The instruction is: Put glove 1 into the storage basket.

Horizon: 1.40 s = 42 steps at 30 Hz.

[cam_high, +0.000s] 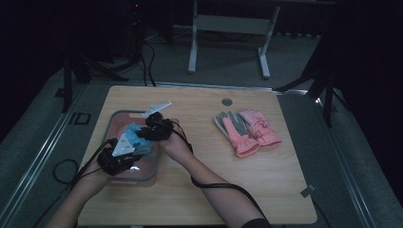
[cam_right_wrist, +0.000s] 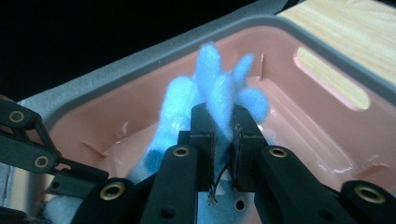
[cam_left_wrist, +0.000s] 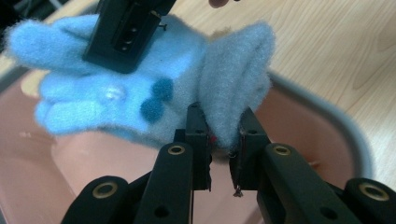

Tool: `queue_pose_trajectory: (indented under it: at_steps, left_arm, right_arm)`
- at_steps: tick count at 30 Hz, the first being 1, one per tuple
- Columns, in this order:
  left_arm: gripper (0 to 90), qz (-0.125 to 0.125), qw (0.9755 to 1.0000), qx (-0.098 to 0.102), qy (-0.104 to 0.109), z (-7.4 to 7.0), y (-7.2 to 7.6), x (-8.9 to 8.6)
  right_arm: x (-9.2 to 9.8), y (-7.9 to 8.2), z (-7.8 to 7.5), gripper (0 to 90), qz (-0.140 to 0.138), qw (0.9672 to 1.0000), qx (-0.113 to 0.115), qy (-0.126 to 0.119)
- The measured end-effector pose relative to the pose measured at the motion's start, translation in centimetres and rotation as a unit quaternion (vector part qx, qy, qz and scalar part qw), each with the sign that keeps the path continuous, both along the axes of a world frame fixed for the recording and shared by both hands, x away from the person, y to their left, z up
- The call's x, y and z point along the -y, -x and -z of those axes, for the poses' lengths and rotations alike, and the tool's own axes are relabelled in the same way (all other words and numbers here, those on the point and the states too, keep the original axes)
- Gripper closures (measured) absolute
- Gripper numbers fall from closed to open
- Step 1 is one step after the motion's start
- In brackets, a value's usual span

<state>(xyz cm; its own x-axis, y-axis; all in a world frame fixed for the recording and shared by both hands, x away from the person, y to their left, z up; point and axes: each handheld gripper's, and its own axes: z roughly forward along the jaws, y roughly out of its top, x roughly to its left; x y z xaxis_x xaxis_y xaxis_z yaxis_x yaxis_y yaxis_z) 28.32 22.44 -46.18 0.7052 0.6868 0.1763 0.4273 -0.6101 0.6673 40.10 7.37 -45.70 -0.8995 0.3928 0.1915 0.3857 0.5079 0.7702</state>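
Left tool point(cam_left_wrist: 219, 144): jaws clamped on blue glove point(cam_left_wrist: 140, 79) cuff
Right tool point(cam_right_wrist: 223, 135): pinching glove's fingers
Place: above pink bin point(cam_high: 151, 176) on desk point(cam_high: 199, 190)

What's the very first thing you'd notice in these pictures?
The fluffy blue glove, held over the pink tub at the table's left, with the left gripper pinching its cuff and the right gripper pinching its fingers. Next, the pink gloves lying together on the wooden table at the right.

Two grippers: the left gripper point(cam_high: 135, 148) and the right gripper point(cam_high: 153, 133). One blue glove point(cam_left_wrist: 140, 88), one pink bin point(cam_high: 114, 121), two pink gloves point(cam_high: 247, 128), all on one wooden surface point(cam_high: 199, 190).
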Motion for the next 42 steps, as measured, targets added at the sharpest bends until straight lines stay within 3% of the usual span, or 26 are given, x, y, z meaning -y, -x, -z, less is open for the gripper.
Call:
queue_pose_trajectory:
  at_steps: [7, 15, 21, 24, 28, 30, 31, 33, 37, 42]
  left_arm:
    - [79.4, -0.009, 0.9989, -0.045, -0.013, 1.3, -1.1, 0.1]
    - [79.2, -0.02, 0.9982, -0.055, -0.009, 1.6, -1.5, 0.4]
    - [78.5, -0.018, 0.9972, -0.066, -0.031, 1.9, -1.7, 1.0]
    - [76.8, -0.02, 0.9955, -0.079, -0.048, 2.1, -1.9, 1.2]
    - [74.5, -0.034, 0.9933, -0.098, -0.05, 2.2, -2.3, 1.2]
    - [68.5, -0.047, 0.9916, -0.106, -0.056, 2.3, -2.5, 1.3]
    - [63.1, -0.055, 0.9901, -0.111, -0.066, 2.4, -2.6, 1.3]
    - [47.9, -0.069, 0.9898, -0.102, -0.072, 2.4, -2.6, 1.3]
    - [30.4, -0.091, 0.9906, -0.09, -0.047, 2.1, -2.3, 0.8]
    - [14.7, -0.122, 0.9893, -0.08, -0.009, 1.8, -1.6, -0.4]
  right_arm:
    - [-0.7, -0.4, 2.1, 81.7, 0.007, 0.9996, -0.009, 0.027]
    - [-0.3, -0.8, 2.3, 81.6, 0.014, 0.9988, -0.014, 0.044]
    - [-0.9, -0.6, 2.9, 81.2, 0.007, 0.9975, -0.006, 0.069]
    - [-1.4, -0.6, 3.0, 80.7, 0.001, 0.9972, -0.012, 0.073]
    - [-2.0, -0.9, 3.1, 78.8, -0.001, 0.9965, -0.014, 0.082]
    - [-2.3, -1.0, 3.2, 74.3, -0.002, 0.9962, -0.015, 0.086]
    - [-2.4, -1.0, 3.2, 67.4, -0.004, 0.9959, -0.015, 0.089]
    - [-2.8, -1.0, 3.2, 55.5, -0.008, 0.9954, -0.018, 0.094]
    - [-2.7, -1.1, 3.0, 45.2, -0.003, 0.996, -0.013, 0.089]
    - [-1.2, -1.5, 2.2, 33.3, 0.013, 0.9985, -0.02, 0.049]
